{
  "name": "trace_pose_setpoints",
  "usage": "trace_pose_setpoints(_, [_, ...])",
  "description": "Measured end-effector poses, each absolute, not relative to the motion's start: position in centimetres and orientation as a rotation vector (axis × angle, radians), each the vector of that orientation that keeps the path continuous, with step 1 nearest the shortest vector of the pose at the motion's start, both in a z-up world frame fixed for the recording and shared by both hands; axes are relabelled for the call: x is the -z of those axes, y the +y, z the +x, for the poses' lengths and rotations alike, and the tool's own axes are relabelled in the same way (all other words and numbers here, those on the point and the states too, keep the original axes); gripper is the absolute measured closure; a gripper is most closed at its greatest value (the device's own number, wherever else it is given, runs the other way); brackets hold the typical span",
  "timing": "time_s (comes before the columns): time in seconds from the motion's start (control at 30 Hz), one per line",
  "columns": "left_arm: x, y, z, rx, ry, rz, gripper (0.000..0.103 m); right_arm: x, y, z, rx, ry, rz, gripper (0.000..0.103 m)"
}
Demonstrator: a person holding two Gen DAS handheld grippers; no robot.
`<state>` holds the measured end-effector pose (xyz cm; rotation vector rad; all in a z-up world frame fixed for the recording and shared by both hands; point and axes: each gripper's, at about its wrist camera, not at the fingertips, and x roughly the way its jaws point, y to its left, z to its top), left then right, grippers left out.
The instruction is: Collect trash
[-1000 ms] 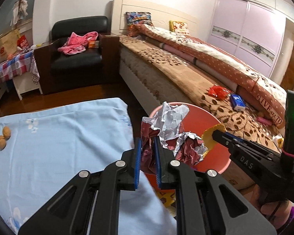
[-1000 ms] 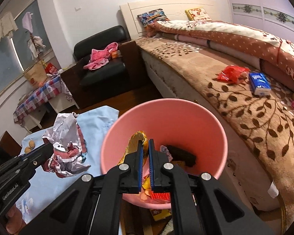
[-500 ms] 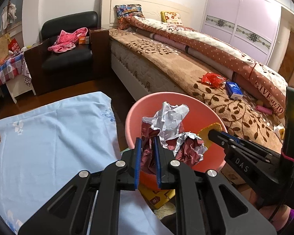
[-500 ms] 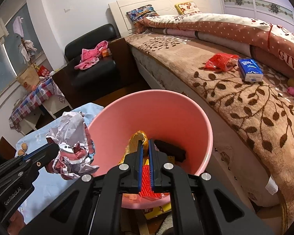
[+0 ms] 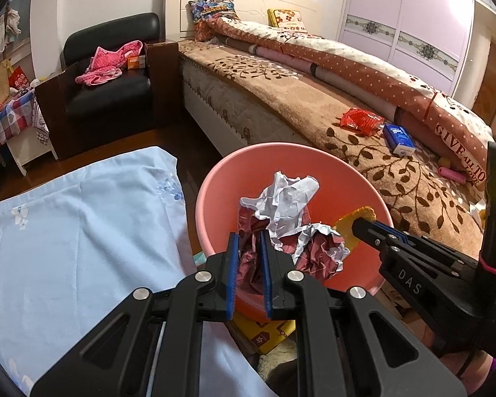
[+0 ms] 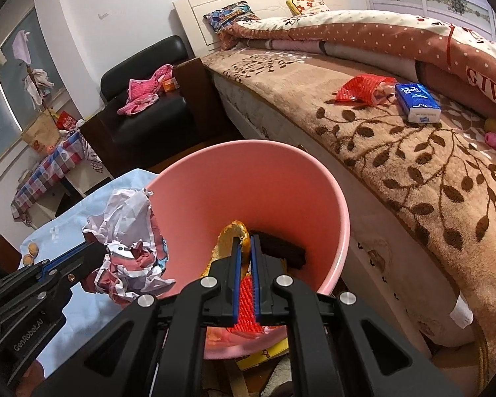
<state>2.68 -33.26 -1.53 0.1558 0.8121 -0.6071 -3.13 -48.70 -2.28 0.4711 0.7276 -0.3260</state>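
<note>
Left gripper (image 5: 249,264) pinches the crumpled wrapper (image 5: 289,223) over the pink bin (image 6: 215,178); right gripper (image 6: 244,258) clamps an orange peel (image 6: 233,233) inside it (fingers nearly pressed together).

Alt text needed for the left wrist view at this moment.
The left gripper holds a crumpled wrapper over a pink bin, beside the right gripper pinching an orange peel. A bed lies behind.
</note>
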Motion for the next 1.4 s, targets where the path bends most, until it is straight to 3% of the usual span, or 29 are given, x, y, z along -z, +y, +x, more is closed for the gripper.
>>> trace_pose_setpoints(0.53, [2.3,-34.0,3.1,0.616,0.827,0.155,0.09,3.1,-49.1,-2.9,0.327,0.742,0.472,0.097])
trace_pose_setpoints(0.67, [2.3,-34.1,3.0,0.636,0.827,0.154,0.089,2.9,-48.9,-2.7,0.327,0.739,0.466,0.083])
trace_pose_setpoints(0.83, [2.3,-34.2,3.0,0.648,0.834,0.149,0.085,2.8,-48.7,-2.7,0.327,0.74,0.459,0.079])
trace_pose_setpoints(0.9, [2.1,-34.0,3.0,0.651,0.833,0.141,0.081,2.7,-48.8,-2.8,0.33,0.732,0.459,0.063])
trace_pose_setpoints(1.07, [1.3,-33.5,2.8,0.639,0.82,0.118,0.075,1.8,-48.3,-3.4,0.326,0.704,0.433,0.06])
trace_pose_setpoints(1.4, [-0.8,-31.6,1.3,0.566,0.751,0.091,0.075,-0.7,-45.3,-6.5,0.309,0.621,0.35,0.049])
